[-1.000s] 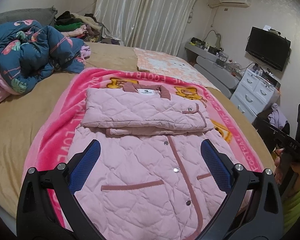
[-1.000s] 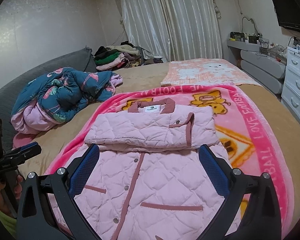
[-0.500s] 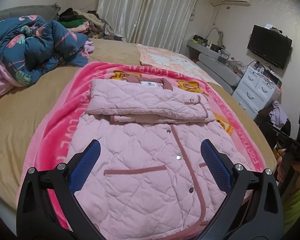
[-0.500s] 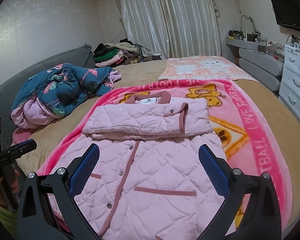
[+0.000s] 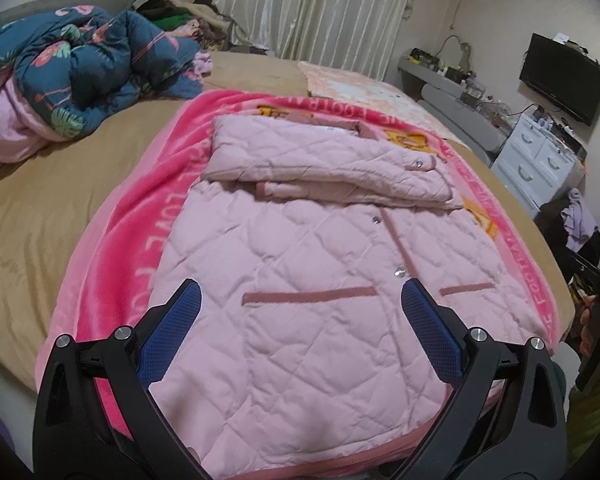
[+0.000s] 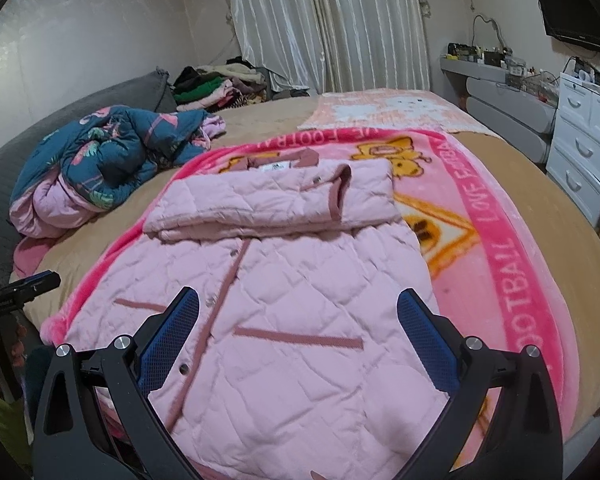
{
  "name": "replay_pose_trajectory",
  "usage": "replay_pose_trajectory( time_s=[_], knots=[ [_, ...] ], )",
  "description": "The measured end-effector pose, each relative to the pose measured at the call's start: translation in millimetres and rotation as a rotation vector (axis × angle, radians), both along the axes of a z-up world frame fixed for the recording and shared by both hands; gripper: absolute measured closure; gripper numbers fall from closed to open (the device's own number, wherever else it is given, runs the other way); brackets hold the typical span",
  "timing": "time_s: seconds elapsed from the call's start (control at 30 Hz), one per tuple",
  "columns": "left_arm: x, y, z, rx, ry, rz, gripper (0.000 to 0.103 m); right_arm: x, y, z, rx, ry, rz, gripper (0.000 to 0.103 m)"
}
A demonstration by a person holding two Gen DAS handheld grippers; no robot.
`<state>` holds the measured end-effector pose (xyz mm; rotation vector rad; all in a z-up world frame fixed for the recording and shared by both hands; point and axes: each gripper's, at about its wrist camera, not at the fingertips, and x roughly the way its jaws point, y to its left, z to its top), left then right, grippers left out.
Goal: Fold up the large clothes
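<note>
A pink quilted jacket (image 5: 300, 264) (image 6: 292, 280) lies flat, front up, on a bright pink blanket (image 5: 140, 216) (image 6: 512, 264). Its sleeves are folded across the chest in a thick band (image 5: 320, 160) (image 6: 276, 204) below the collar. My left gripper (image 5: 300, 300) hovers open over the hem's left half, blue pads wide apart, nothing between them. My right gripper (image 6: 298, 300) hovers open over the hem's right half, also empty. Each view catches the other gripper at its edge, held in a hand (image 5: 596, 312) (image 6: 4, 320).
The blanket lies on a tan bed (image 5: 40, 208). A crumpled teal floral duvet (image 5: 80, 64) (image 6: 112, 152) sits at the left, piled clothes (image 6: 212, 84) beyond it, and a pale pink cloth (image 6: 388, 112) at the far end. White drawers (image 6: 584, 148) stand to the right.
Both grippers have pulled back and dropped toward the jacket's near hem, so the jacket looks larger and lower in both views. Both stay open. The jacket has not moved.
</note>
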<state>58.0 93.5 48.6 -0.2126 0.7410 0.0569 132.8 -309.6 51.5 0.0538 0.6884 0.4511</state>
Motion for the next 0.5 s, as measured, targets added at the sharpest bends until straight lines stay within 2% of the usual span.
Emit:
replay_pose_trajectory(
  time_s=[0.5],
  knots=[
    [-16, 24, -38, 0.034, 0.104, 0.056, 0.009, -5, -21, -35, -0.038, 0.070, -0.017, 0.004]
  ],
)
